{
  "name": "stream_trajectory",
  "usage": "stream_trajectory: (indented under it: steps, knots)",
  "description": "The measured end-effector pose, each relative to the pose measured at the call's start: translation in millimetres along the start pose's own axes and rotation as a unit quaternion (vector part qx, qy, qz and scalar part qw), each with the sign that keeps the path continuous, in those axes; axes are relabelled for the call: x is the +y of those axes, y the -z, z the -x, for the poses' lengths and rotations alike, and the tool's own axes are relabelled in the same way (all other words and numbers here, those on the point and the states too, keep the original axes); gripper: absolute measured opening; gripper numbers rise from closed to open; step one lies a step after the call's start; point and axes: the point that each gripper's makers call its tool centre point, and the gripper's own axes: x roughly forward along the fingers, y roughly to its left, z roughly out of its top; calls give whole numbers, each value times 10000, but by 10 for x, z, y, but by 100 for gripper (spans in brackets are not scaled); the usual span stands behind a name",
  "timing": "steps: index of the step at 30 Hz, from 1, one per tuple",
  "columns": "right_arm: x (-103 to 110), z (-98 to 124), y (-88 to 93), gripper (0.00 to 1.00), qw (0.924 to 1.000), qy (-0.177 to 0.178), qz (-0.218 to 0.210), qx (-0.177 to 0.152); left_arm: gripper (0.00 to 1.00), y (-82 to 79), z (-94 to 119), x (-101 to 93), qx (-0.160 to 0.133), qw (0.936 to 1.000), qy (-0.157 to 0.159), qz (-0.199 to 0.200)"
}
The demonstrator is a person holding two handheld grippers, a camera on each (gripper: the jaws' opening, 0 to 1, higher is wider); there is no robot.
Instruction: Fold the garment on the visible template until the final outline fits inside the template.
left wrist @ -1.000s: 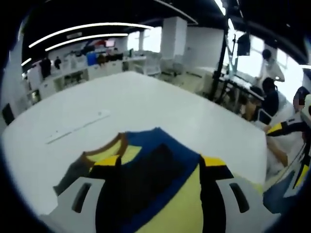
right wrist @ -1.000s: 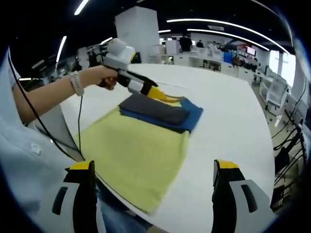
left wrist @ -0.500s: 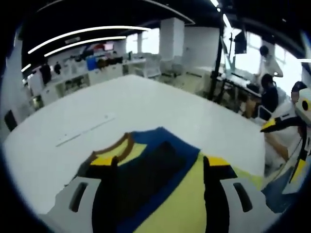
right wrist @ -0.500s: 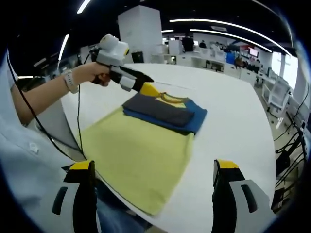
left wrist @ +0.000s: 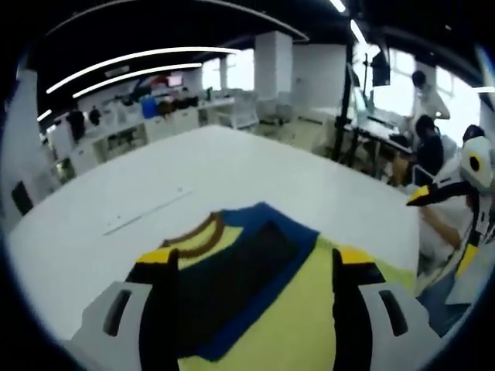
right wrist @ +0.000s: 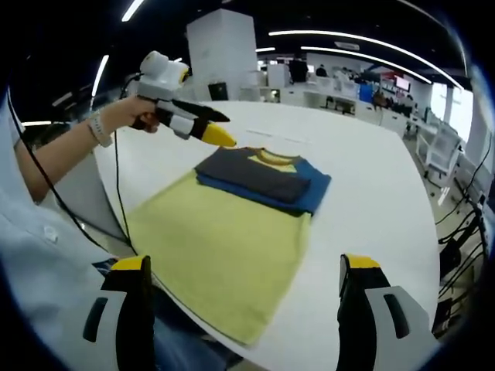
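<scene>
Left tool point(right wrist: 207, 133) has lifted up off the shirt point(right wrist: 232, 224), its tips close together and holding nothing. Right tool point(right wrist: 244, 297) stays spread wide. The shirt lies flat by the worktop's point(right wrist: 371, 193) near edge, sleeves folded in.

white table point(left wrist: 232, 166), desks point(left wrist: 147, 127), ceiling light strips point(left wrist: 139, 58)

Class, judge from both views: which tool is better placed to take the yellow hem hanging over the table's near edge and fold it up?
Probably the right tool: its open jaws frame the garment's overhanging hem. The left tool hovers, apart, at the collar end.
</scene>
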Motion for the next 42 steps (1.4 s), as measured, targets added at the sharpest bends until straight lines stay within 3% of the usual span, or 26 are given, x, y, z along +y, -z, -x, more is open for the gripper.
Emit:
stream_trajectory:
  steps: [8,24,36,42]
  knots:
    - [-2,-3,-21,100,10000,43,13,-4,80,93,158,26,84,10000,-41,12]
    - [-10,15,-79,100,9999,131,53,-19,85,-16,497,42,-163,9998,-66,-15]
    - [-19,13,-119,100,9998,126,146,-1,91,59,665,10,-67,9999,70,-46]
    - [-8,-2,-132,100,9998,102,174,15,96,55,739,31,-135,9999,-27,9]
